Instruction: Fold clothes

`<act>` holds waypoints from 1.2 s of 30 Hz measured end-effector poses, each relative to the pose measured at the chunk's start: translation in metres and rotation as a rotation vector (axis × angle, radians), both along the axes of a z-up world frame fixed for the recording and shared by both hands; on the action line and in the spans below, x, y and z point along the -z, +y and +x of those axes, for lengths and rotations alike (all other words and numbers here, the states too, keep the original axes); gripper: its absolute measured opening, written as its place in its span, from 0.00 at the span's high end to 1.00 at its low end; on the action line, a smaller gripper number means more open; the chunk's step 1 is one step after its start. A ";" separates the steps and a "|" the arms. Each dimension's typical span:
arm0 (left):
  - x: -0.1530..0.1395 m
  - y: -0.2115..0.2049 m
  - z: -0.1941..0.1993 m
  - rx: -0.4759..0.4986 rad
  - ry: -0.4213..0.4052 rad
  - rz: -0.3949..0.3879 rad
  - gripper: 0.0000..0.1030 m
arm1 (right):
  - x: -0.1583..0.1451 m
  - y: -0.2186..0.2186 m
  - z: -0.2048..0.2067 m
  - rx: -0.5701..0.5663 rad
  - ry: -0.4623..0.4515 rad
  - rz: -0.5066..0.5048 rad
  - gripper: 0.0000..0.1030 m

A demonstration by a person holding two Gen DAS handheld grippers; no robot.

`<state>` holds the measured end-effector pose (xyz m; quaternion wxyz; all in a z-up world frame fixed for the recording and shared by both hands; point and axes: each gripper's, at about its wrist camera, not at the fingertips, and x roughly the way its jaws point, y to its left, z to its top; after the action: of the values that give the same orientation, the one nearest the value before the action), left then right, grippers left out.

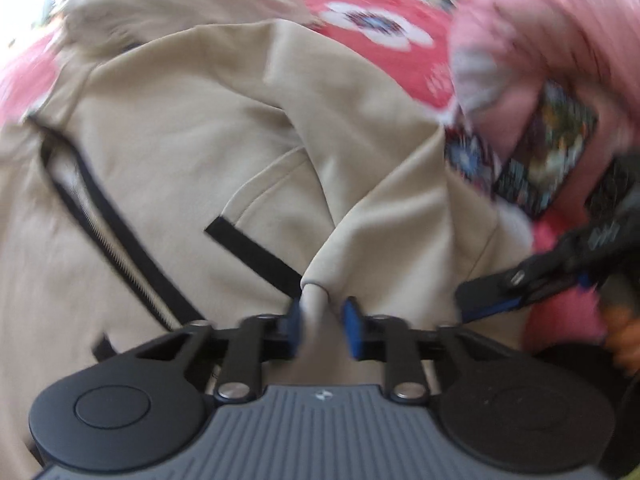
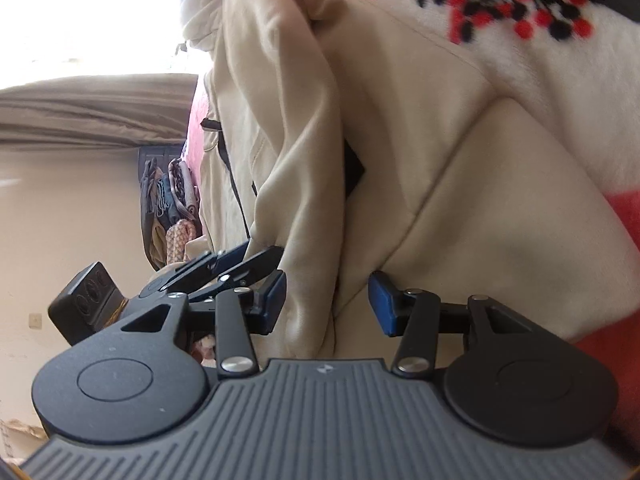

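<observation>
The left gripper point(image 1: 323, 328) has its blue-padded fingers point(image 1: 295, 326) drawn in on a bunched ridge of the beige cotton zip-up hooded jacket point(image 1: 192, 128), pinching a tuck of cloth that rises to a small peak just ahead of the tips. The right gripper point(image 2: 327, 304) stands with its blue pads point(image 2: 378, 300) spread apart, a hanging fold of the same jacket between them; the cloth lies against the left pad, while the right pad stands clear of it, so this one does not hold the fabric.

The jacket lies spread on a red fleece blanket with white flower prints point(image 1: 376, 28), its black zipper point(image 1: 104, 220) running diagonally and a black-trimmed pocket slit point(image 1: 252, 252) just beyond the left pinch. A pink garment point(image 1: 540, 20) sits bunched to the right, touching the jacket's edge.

The step looks like gathering one side of the jacket to carry it over, though whether this is an early fold or a later tidy is not settled here. To do it well, the right pads should close on both layers of the fold, not one. The two grips should stay level and move together, so the cloth travels taut and the zipper line stays straight. The pink garment should be kept out of the fold.
</observation>
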<state>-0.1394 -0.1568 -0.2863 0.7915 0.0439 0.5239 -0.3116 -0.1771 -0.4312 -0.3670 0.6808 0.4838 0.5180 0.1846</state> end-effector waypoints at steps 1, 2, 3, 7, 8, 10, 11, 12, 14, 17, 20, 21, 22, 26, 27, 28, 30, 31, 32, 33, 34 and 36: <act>-0.006 0.008 -0.003 -0.054 0.023 -0.043 0.94 | -0.003 0.003 0.001 -0.005 -0.014 -0.010 0.57; -0.013 0.015 -0.006 -0.107 0.045 -0.086 0.94 | -0.007 0.005 0.002 -0.007 -0.031 -0.012 0.58; -0.020 0.024 -0.009 -0.161 0.065 -0.130 0.94 | -0.012 0.007 0.003 -0.010 -0.053 -0.009 0.58; -0.048 0.070 -0.030 -0.380 0.098 -0.320 0.95 | -0.036 0.021 0.002 -0.054 -0.156 -0.008 0.58; -0.049 0.085 -0.036 -0.444 0.112 -0.363 0.95 | -0.040 0.026 0.002 -0.064 -0.177 -0.005 0.57; -0.047 0.113 -0.045 -0.571 0.132 -0.425 0.95 | -0.047 0.036 0.003 -0.075 -0.206 0.000 0.57; -0.041 0.127 -0.047 -0.637 0.147 -0.439 0.95 | -0.048 0.039 0.002 -0.076 -0.203 0.005 0.57; -0.031 0.140 -0.049 -0.696 0.164 -0.439 0.95 | -0.045 0.042 0.003 -0.071 -0.186 0.006 0.56; -0.011 0.164 -0.053 -0.811 0.201 -0.436 0.94 | -0.037 0.045 0.002 -0.045 -0.129 0.008 0.56; 0.019 0.189 -0.053 -0.915 0.272 -0.443 0.94 | -0.019 0.047 0.002 -0.014 -0.019 0.001 0.53; 0.026 0.198 -0.054 -0.935 0.274 -0.457 0.94 | -0.013 0.055 0.009 -0.001 0.022 -0.017 0.51; 0.027 0.199 -0.054 -0.945 0.280 -0.470 0.94 | -0.013 0.060 0.011 -0.003 0.014 -0.016 0.50; 0.029 0.200 -0.055 -0.954 0.289 -0.488 0.94 | -0.013 0.065 0.015 0.002 0.014 -0.014 0.50; 0.031 0.207 -0.061 -0.995 0.335 -0.575 0.94 | -0.012 0.084 0.024 -0.015 0.017 0.001 0.50; 0.026 0.209 -0.064 -0.996 0.340 -0.602 0.94 | -0.013 0.088 0.026 -0.037 0.012 -0.007 0.50; 0.022 0.211 -0.066 -0.998 0.344 -0.629 0.94 | -0.013 0.093 0.027 -0.059 0.007 -0.015 0.56; 0.012 0.215 -0.071 -1.001 0.354 -0.682 0.94 | -0.017 0.101 0.026 -0.096 -0.023 -0.022 0.84; 0.008 0.217 -0.073 -1.002 0.358 -0.709 0.94 | -0.021 0.105 0.025 -0.109 -0.040 -0.021 0.91; 0.003 0.219 -0.076 -1.003 0.363 -0.736 0.94 | -0.025 0.105 0.023 -0.116 -0.050 0.006 0.94; -0.002 0.222 -0.078 -1.004 0.367 -0.763 0.94 | -0.031 0.104 0.021 -0.118 -0.059 0.044 0.95; -0.006 0.224 -0.080 -1.006 0.374 -0.786 0.94 | -0.037 0.103 0.019 -0.120 -0.067 0.083 0.95; -0.009 0.232 -0.081 -1.016 0.396 -0.789 0.94 | -0.045 0.100 0.014 -0.125 -0.067 0.129 0.95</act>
<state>-0.2209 0.0750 -0.2777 0.6856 -0.5585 0.4615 -0.0708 -0.1632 -0.3310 -0.3220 0.6522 0.4868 0.5114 0.2758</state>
